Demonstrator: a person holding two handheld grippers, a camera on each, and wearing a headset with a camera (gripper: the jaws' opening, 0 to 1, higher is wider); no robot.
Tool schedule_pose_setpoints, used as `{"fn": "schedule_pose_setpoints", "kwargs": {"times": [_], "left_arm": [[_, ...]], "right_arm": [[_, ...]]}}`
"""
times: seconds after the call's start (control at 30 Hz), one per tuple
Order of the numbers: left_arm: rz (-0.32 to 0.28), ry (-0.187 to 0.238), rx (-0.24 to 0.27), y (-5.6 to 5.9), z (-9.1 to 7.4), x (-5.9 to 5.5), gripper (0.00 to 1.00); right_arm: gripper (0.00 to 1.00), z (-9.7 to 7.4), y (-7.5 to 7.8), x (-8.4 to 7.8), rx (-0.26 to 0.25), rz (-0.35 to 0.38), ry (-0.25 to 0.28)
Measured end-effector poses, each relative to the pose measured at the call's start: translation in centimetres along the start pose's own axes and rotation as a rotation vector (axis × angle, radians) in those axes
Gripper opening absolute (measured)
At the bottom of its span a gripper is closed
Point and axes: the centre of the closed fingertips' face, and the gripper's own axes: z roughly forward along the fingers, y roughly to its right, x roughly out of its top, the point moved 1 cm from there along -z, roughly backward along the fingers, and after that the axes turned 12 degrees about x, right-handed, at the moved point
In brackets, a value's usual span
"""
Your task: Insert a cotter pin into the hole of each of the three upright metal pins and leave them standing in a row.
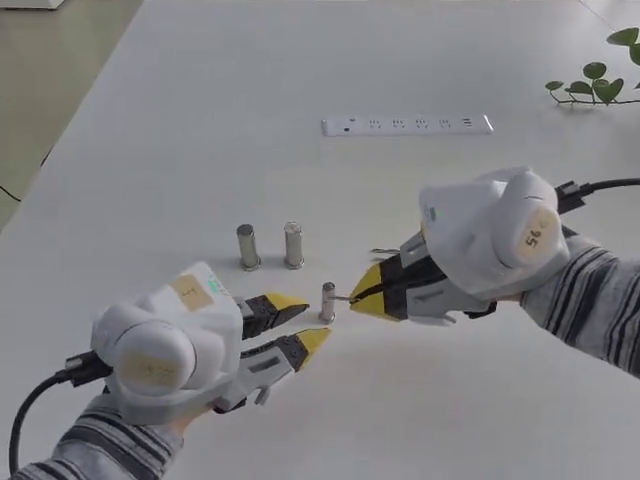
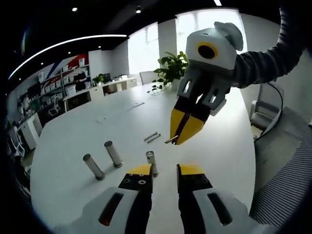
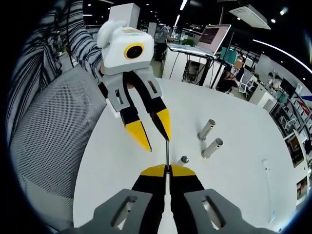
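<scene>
Three upright metal pins stand on the white table. Two are side by side; the third pin stands alone nearer me. My right gripper is shut on a thin cotter pin, whose free end points at the top of the third pin. My left gripper is open, with the third pin just off one fingertip's inner edge and not clamped. In the left gripper view the right gripper hangs just above that pin. In the right gripper view the left gripper faces me.
Two spare cotter pins lie on the table past the third pin. A white power strip sits farther back, and a leafy plant sprig is at the far right. A mesh office chair stands beside the table.
</scene>
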Motion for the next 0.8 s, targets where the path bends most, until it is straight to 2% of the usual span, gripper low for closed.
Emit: {"fn": "schedule_pose_setpoints", "kwargs": {"times": [0.13,0.3,0.4,0.5,0.53,0.6,0.67,0.8], "left_arm": [[-0.028,-0.013,0.067,-0.7,0.8,-0.5,0.17],[-0.050,-0.036,0.101,-0.9,2.2,-1.0,0.17],[-0.087,-0.044,0.126,-0.8,2.8,-1.3,0.17],[-0.082,-0.053,0.144,-0.6,3.6,-1.5,0.19],[-0.063,-0.053,0.131,-0.2,3.9,-1.6,0.21],[-0.035,-0.064,0.152,-0.1,4.3,-2.0,0.24],[-0.078,-0.085,0.164,-0.3,4.7,-2.4,0.22],[-0.109,-0.086,0.188,-0.8,5.2,-2.6,0.20]], "right_arm": [[0.00,0.1,0.8,-0.9,-0.005,-0.006,-0.026],[0.00,0.2,1.7,-2.1,-0.007,-0.001,-0.054],[0.00,0.4,2.2,-2.6,-0.006,0.002,-0.064],[0.00,0.6,2.6,-3.3,-0.006,0.001,-0.084],[0.00,0.7,2.7,-3.4,-0.004,0.000,-0.088],[0.00,0.9,2.9,-3.7,0.001,0.001,-0.091],[0.00,1.3,3.3,-4.2,0.008,-0.002,-0.094],[0.00,1.7,3.6,-4.6,0.016,-0.007,-0.101]]}}
